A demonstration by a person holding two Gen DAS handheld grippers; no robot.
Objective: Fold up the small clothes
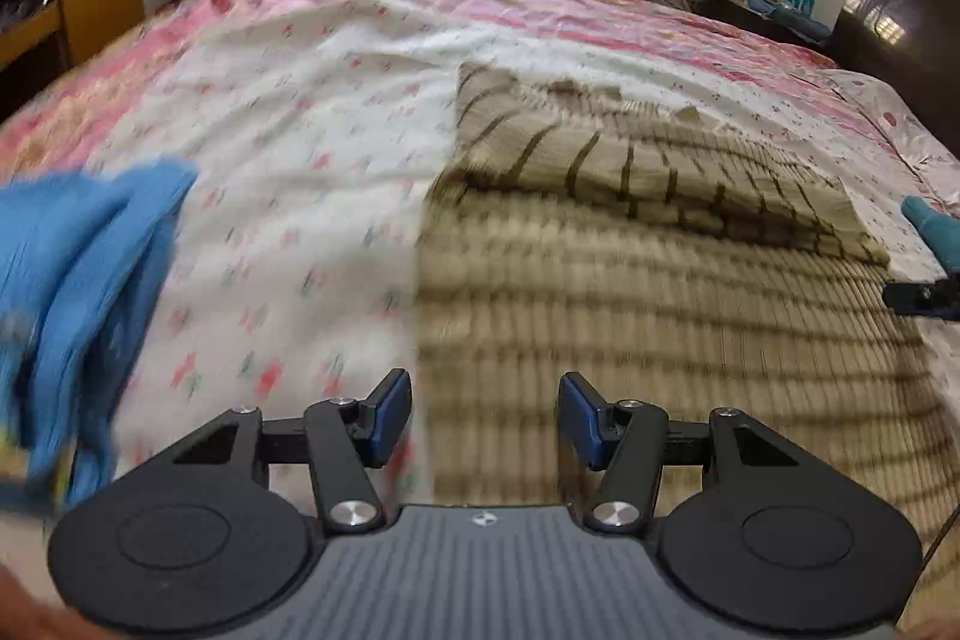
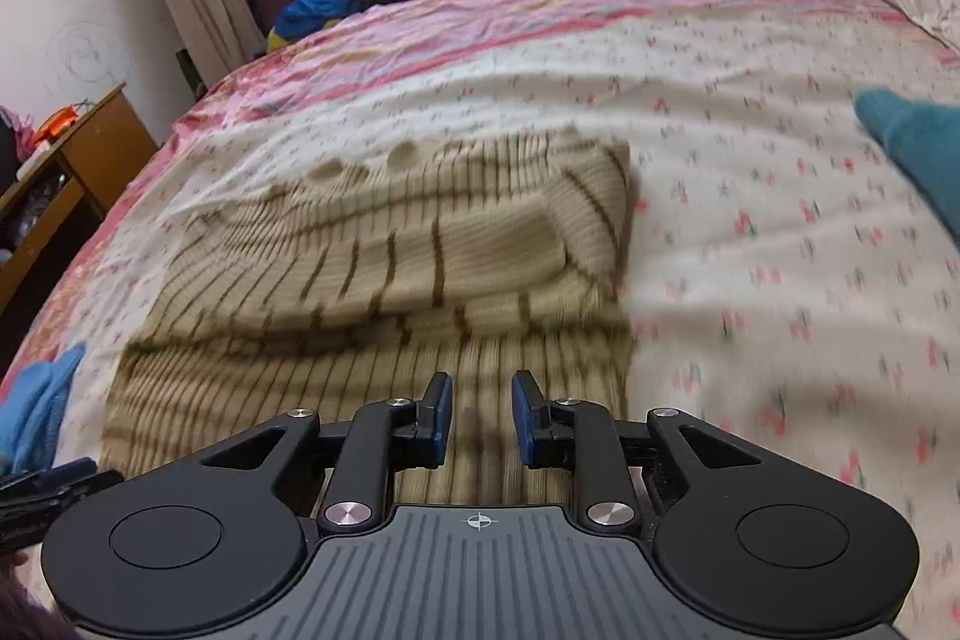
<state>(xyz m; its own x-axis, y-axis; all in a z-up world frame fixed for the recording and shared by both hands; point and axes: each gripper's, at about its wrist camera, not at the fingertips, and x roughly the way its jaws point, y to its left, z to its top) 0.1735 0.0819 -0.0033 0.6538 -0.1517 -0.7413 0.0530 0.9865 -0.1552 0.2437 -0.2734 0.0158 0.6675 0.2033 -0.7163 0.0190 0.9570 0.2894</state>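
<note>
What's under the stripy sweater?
The stripy sweater lies on the flowery bedspread, which shows all around it. Its far part is folded over onto itself, so there is more sweater beneath that flap. Anything else beneath is covered and cannot be seen.

No readable text, labels, brands or numbers anywhere.

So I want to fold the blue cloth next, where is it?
The blue cloth lies on the bed, left of the striped sweater and the left tool.
</note>
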